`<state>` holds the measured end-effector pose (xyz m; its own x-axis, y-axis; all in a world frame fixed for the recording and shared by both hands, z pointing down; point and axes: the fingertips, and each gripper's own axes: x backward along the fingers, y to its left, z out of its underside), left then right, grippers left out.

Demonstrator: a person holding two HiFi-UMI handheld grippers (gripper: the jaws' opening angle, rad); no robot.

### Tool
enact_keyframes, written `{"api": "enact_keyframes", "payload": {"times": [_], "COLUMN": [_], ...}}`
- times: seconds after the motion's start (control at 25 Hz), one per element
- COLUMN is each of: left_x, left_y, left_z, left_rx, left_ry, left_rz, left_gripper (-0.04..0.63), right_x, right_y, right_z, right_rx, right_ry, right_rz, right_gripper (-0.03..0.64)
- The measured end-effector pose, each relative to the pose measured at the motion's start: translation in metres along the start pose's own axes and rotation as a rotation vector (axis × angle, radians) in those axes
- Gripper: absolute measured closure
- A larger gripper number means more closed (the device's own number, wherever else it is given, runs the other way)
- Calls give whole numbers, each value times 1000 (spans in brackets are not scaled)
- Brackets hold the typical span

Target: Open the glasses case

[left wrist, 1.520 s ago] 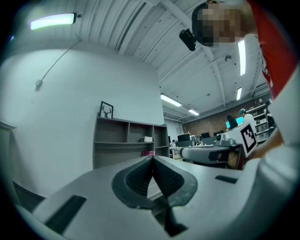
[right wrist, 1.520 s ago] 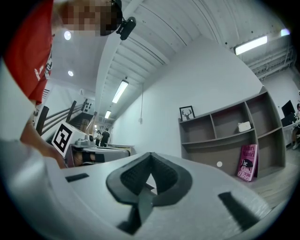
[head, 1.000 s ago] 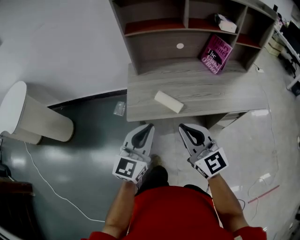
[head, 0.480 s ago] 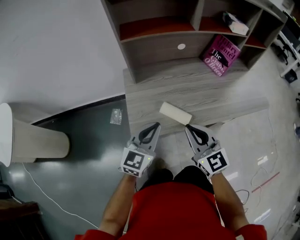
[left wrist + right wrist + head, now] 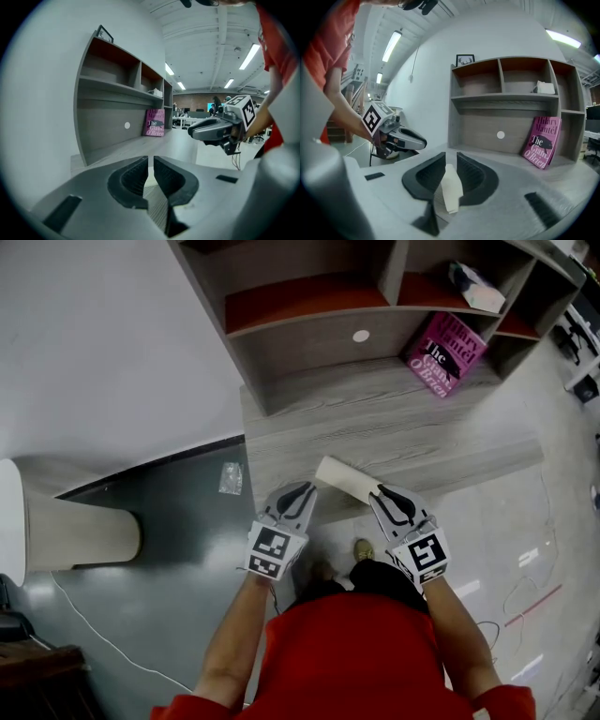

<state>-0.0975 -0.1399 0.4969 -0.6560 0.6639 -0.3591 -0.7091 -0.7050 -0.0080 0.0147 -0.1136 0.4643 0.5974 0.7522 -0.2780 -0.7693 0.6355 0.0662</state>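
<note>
The glasses case (image 5: 345,481), a cream oblong box, lies slantwise near the front edge of the grey wooden desk (image 5: 422,432). My left gripper (image 5: 304,489) is over the desk edge just left of the case's left end, its jaws almost together with nothing between them. My right gripper (image 5: 380,492) is at the case's right end and its jaws are opening. In the right gripper view the case (image 5: 451,187) shows in the narrow gap of the right gripper (image 5: 451,157), and no pad presses on it. The left gripper (image 5: 151,159) faces the desk and shelves.
A shelf unit (image 5: 309,329) stands at the back of the desk with a pink book (image 5: 445,354) leaning in it and a white object (image 5: 475,289) on an upper shelf. On the floor are a pale round bin (image 5: 66,521), a small plastic bag (image 5: 231,477) and cables.
Both grippers have moved forward and down from in front of the desk to its front edge, one on either side of the case. The right jaws have parted slightly.
</note>
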Motion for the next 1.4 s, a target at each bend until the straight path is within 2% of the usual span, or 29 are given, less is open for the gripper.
{"api": "enact_keyframes", "payload": {"times": [0.24,0.36,0.56,0.96,1.4], "left_x": [-23,-31,-47,-73,-82], "left_y": [8,10,13,21,16], "left_z": [24,36,59,84,99], "left_rx": [-9,-4,-16,-2,7], "left_ry": [97,143,238,374,444], "left_rz": [12,37,76,141,181], "left_gripper": [578,483,454,453,454], "right_x": [-13,-19,-32,-48,-49], "right_y": [-12,-10,-6,-4,-10], "right_z": [27,43,64,109,138], "right_rx": [12,6,27,86,110], "right_ry": [82,129,211,397,502], "right_rz": [-37,-68,-105,-151,-175], "right_gripper": [441,403,356,297,288]}}
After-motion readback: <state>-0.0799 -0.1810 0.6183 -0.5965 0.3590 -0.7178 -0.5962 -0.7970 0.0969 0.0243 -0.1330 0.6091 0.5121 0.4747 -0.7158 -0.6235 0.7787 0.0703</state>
